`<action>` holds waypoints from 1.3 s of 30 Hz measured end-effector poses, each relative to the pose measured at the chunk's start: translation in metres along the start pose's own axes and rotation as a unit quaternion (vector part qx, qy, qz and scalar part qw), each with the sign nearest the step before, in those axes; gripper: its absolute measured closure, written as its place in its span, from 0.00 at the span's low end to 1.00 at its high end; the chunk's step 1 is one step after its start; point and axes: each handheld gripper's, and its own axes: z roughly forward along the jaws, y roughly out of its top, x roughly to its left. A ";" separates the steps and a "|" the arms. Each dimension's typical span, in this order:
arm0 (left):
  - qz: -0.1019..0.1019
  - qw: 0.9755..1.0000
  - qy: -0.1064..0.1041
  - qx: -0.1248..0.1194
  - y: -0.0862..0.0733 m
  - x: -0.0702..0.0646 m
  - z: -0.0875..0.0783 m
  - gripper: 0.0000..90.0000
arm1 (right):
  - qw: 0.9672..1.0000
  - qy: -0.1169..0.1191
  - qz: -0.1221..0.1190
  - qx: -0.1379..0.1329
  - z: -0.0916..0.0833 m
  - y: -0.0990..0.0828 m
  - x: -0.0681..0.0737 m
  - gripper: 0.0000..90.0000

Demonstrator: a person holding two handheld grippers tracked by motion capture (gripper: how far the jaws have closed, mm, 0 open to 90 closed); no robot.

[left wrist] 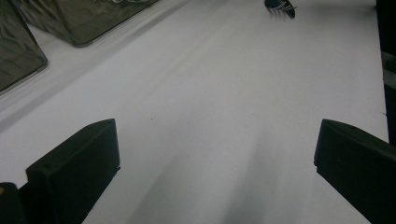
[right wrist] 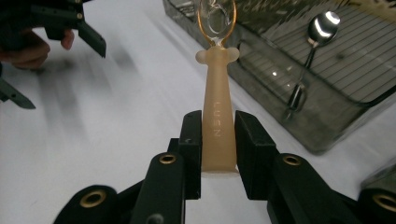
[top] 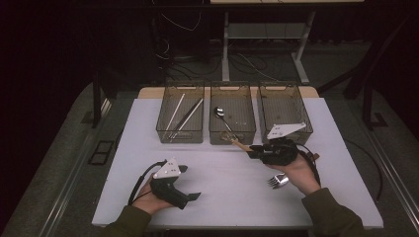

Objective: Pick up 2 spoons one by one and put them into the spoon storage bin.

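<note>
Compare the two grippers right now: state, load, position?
The left gripper has its jaws wide apart and empty; the right gripper is shut on a tan-handled utensil. The left sits low near the table's front edge; the right reaches toward the middle bin. Both are black and hand-held.

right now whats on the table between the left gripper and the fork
Nothing: in the left gripper view, bare white table runs from the open left gripper to the fork.
</note>
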 end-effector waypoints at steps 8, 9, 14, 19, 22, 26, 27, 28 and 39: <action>-0.007 1.000 0.000 -0.002 0.000 -0.001 0.001 0.00 | 1.000 -0.016 0.010 -0.022 -0.007 0.009 -0.008 0.82; -0.007 1.000 0.000 -0.002 0.000 -0.001 0.001 0.00 | 0.999 -0.018 0.010 -0.024 -0.007 0.010 -0.009 0.82; -0.004 1.000 0.001 -0.001 0.000 0.000 0.001 0.00 | 0.999 -0.033 0.018 -0.032 -0.009 0.017 -0.015 0.82; -0.006 1.000 0.000 -0.002 0.000 0.000 0.001 0.00 | 0.998 -0.044 0.033 -0.039 -0.007 0.025 -0.026 0.82; -0.007 1.000 -0.001 -0.003 0.000 0.000 0.001 0.00 | 0.997 -0.050 0.044 -0.038 -0.002 0.031 -0.032 0.82; -0.005 1.000 -0.001 -0.003 0.000 0.000 0.001 0.00 | 0.997 -0.058 0.052 -0.030 0.005 0.040 -0.040 0.82; -0.005 1.000 -0.002 -0.003 0.000 -0.001 0.001 0.00 | 0.996 -0.060 0.054 -0.028 0.007 0.042 -0.042 0.82; -0.004 1.000 -0.001 -0.003 0.000 -0.001 0.001 0.00 | 0.996 -0.062 0.055 -0.028 0.009 0.044 -0.044 0.82; -0.002 1.000 -0.005 -0.005 0.000 -0.001 0.001 0.00 | 0.993 -0.084 0.078 0.002 0.040 0.065 -0.061 0.82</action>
